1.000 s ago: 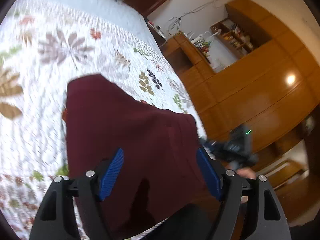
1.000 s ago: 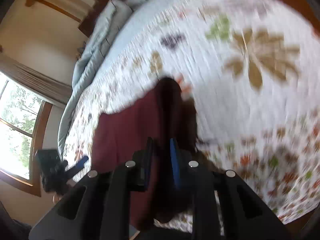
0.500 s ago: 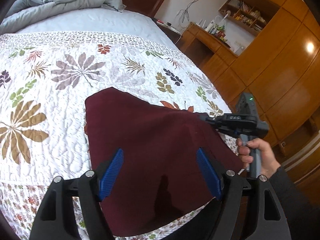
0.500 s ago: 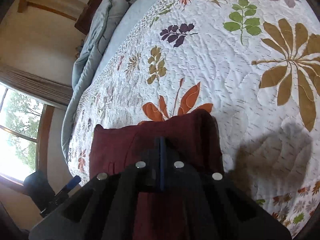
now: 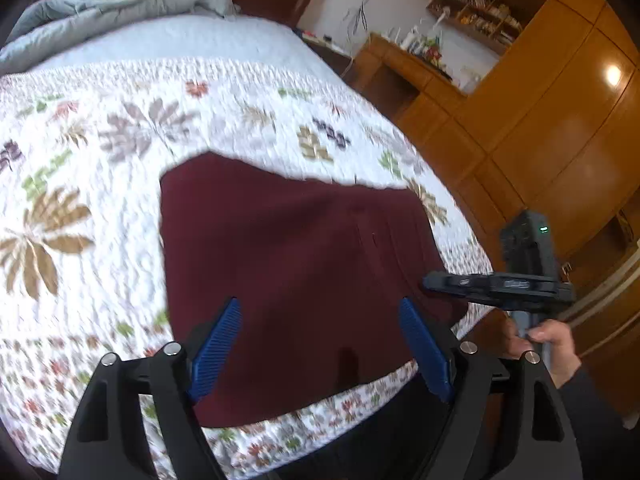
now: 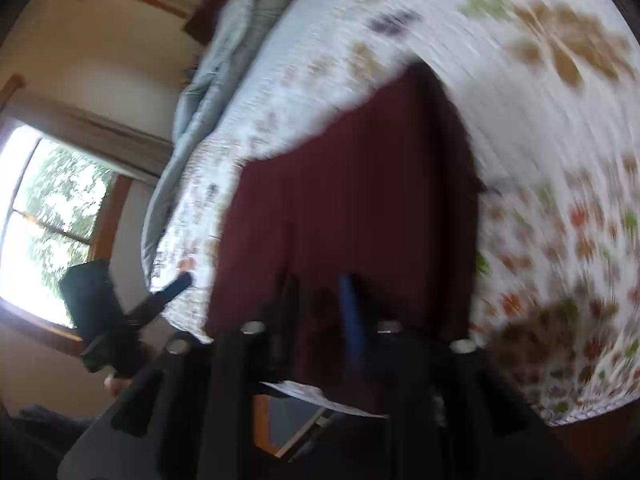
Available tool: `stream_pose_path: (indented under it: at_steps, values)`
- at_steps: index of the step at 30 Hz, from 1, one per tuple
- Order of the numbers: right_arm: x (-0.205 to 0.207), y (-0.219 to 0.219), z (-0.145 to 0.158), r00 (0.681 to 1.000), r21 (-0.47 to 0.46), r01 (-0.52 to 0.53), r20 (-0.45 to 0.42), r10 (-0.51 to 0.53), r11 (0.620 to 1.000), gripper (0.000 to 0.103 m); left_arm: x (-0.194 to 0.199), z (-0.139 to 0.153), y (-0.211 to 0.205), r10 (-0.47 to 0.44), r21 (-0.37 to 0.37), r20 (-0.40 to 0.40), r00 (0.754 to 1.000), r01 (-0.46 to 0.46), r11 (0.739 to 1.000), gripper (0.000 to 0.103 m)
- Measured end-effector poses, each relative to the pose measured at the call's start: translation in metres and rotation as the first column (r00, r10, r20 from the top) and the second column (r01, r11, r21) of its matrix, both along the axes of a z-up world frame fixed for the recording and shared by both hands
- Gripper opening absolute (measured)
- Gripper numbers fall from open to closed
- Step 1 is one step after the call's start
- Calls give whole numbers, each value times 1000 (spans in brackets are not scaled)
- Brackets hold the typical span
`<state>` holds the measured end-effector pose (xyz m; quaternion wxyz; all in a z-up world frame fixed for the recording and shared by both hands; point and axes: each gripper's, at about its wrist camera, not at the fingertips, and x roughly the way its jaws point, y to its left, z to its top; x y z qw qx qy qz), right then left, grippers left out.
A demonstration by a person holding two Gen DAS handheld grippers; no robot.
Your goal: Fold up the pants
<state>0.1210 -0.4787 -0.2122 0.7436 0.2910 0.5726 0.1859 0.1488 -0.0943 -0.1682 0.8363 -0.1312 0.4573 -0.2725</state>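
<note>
The maroon pants (image 5: 296, 264) lie folded in a flat block on the floral quilt (image 5: 100, 168) near the bed's front edge, also in the blurred right wrist view (image 6: 360, 208). My left gripper (image 5: 320, 344) is open and empty, above the pants' near edge. My right gripper (image 6: 320, 312) is partly open with nothing between its fingers, over the pants' near edge; it shows in the left wrist view (image 5: 496, 284) at the pants' right side. The left gripper shows in the right wrist view (image 6: 160, 296).
A rumpled pale blue duvet (image 5: 100, 4) lies at the head of the bed. Wooden wardrobes (image 5: 560, 128) and a cluttered desk (image 5: 424, 60) stand to the right. A window (image 6: 40, 220) is on the left wall.
My right gripper has opened, let go of the pants' edge and drawn back. The pants now lie flat. My left gripper stays open and has shifted slightly.
</note>
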Motion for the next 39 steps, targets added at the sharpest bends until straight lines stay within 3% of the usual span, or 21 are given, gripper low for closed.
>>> stream_pose_path:
  at_steps: [3,5,7,8,9,11,13,18,23,29,34,39]
  values:
    - [-5,-19,-2,999,66,53,-12,-52,996,0,-4,-5,0,-18,-7,-37,999,18,1000,81]
    - [-5,-26,9,998,37,55,-2,-55,998,12,-3,1,15,-21,-63,-38,999,19,998,81]
    - [-3,-42,23,997,45,75,-6,-75,996,54,3,4,33,-9,-100,-41,999,5,995,85]
    - [-2,-47,25,996,32,85,-16,-85,996,91,9,4,45,7,-119,-54,999,-14,993,86]
    - [2,-53,31,995,6,98,-22,-98,995,95,17,2,58,31,-138,-78,996,-42,990,86]
    - [9,-61,35,995,46,93,-32,-92,995,95,30,-3,76,50,-183,-128,991,-73,980,88]
    - [22,-63,25,993,120,75,-102,-63,990,95,47,-13,94,60,-232,-198,978,-107,967,89]
    - [50,-44,-10,968,127,1,-248,31,992,95,79,-44,116,35,-310,-351,936,-151,939,89]
    - [68,-22,-25,955,154,-73,-273,114,985,97,100,-77,116,-20,-364,-451,892,-164,917,89]
    - [81,-3,-33,941,139,-129,-295,165,982,98,112,-99,96,-94,-365,-509,855,-116,924,89]
    - [87,5,-33,943,155,-129,-286,169,979,98,114,-104,69,-170,-379,-508,844,-42,924,89]
    - [85,19,-27,945,133,-163,-263,193,978,98,112,-106,54,-174,-369,-503,847,-29,929,90]
